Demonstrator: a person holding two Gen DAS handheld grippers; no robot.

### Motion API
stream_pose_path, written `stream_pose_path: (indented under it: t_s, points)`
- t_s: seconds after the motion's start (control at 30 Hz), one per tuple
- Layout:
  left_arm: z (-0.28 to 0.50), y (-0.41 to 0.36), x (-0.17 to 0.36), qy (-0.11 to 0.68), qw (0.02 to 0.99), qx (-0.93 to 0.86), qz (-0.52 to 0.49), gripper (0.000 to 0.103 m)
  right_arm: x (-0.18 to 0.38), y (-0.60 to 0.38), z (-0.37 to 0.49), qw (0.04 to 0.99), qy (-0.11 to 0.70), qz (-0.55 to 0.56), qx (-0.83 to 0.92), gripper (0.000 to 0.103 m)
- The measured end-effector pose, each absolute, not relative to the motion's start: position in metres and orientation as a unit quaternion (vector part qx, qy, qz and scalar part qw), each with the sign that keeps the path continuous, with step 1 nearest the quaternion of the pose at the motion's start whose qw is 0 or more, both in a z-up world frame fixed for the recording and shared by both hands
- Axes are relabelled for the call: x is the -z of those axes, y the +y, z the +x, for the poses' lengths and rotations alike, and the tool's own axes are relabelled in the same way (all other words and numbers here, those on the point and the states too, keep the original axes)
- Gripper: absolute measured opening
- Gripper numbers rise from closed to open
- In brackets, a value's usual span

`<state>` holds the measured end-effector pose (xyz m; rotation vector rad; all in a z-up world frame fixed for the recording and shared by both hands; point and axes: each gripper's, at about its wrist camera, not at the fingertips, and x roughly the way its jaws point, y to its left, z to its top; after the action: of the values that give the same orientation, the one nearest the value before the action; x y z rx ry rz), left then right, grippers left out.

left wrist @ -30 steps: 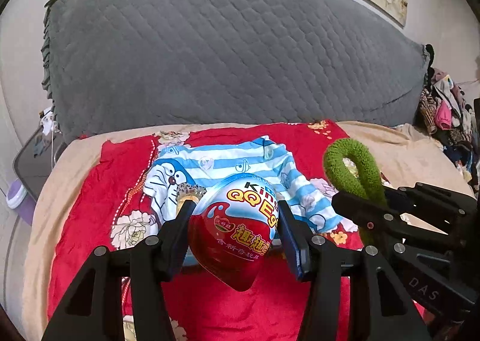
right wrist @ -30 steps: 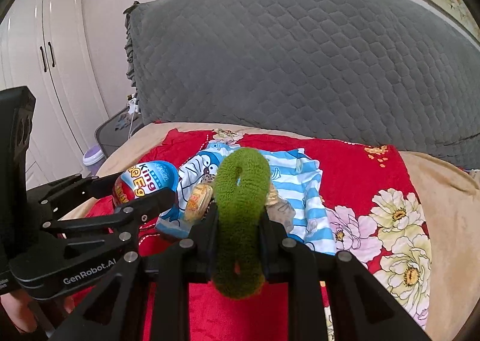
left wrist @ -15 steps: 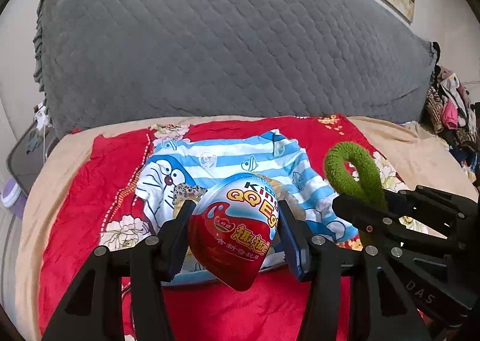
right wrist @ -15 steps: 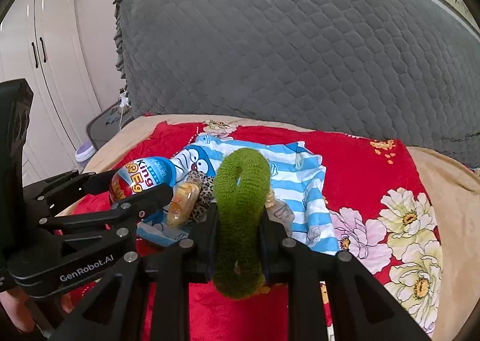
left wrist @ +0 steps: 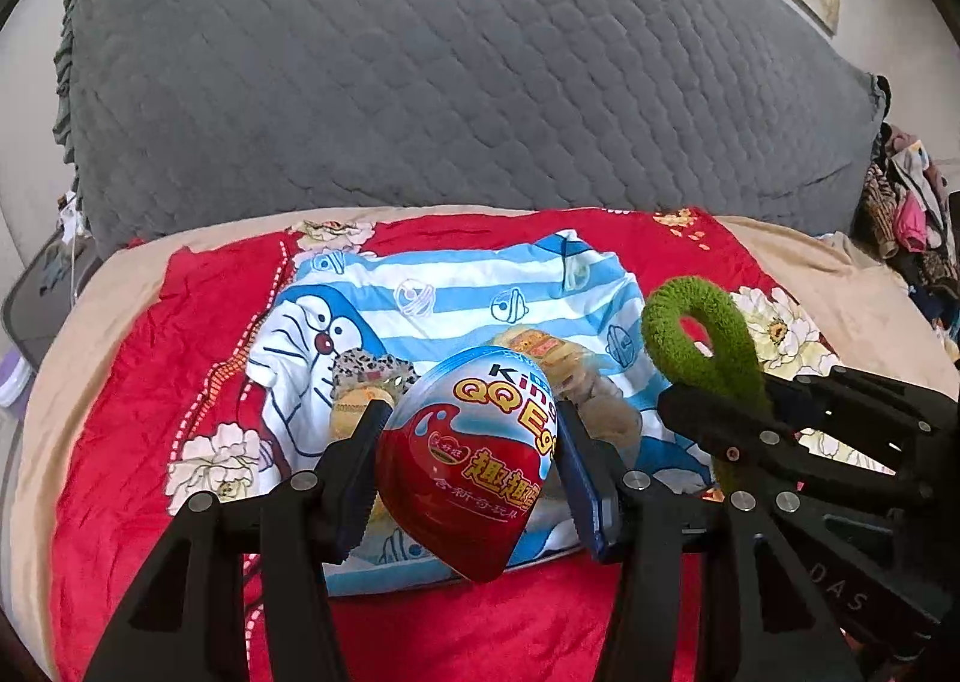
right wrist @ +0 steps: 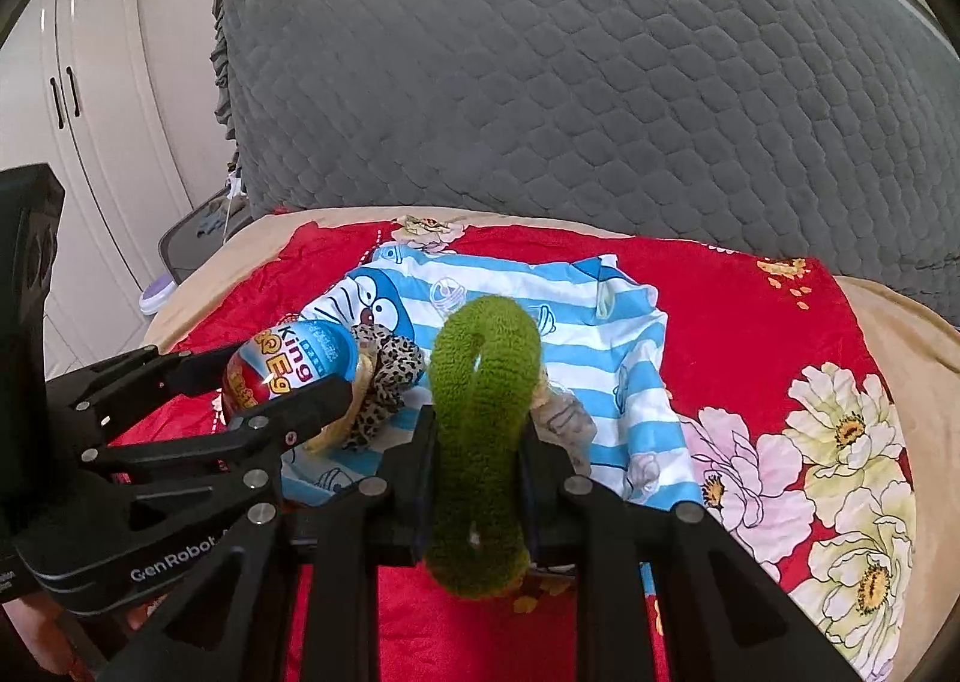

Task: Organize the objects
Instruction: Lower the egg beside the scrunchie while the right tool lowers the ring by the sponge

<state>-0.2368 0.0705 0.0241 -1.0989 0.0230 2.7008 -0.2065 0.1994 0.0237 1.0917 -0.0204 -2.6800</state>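
Note:
A red and blue egg-shaped toy package (left wrist: pixel 474 466) sits between the pads of my left gripper (left wrist: pixel 471 412), which is shut on it. My right gripper (right wrist: pixel 477 430) is shut on a green fuzzy hair loop (right wrist: pixel 480 382), which stands up above the fingers. Both grippers hang side by side over a blue-striped cartoon cloth (left wrist: pixel 456 292) spread on the bed. On that cloth lie a leopard-print scrunchie (right wrist: pixel 384 376) and small yellow snack packets (left wrist: pixel 534 346). The left gripper (right wrist: pixel 282 370) with the egg (right wrist: pixel 300 352) shows at the left of the right wrist view.
A red floral blanket (left wrist: pixel 150 382) covers the beige bed. A big grey quilted cushion (left wrist: pixel 450 81) stands behind it. Heaped clothes (left wrist: pixel 906 202) lie at the far right, and a white wardrobe (right wrist: pixel 78 111) and a small dark stand (right wrist: pixel 192 244) are at the left.
Both grippers have come down and forward toward the striped cloth, which now looks larger and nearer. The egg and the green loop stay gripped as before.

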Motion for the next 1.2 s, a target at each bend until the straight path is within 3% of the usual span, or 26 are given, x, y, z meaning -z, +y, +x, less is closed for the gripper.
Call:
stream_pose_path:
  t_s: [1.2]
  points:
    - [-0.291,0.076,0.049,-0.001,0.094,-0.911,-0.401,0.055,0.043,0.212,-0.259,0.103,-0.004,0.404,0.909,0.023]
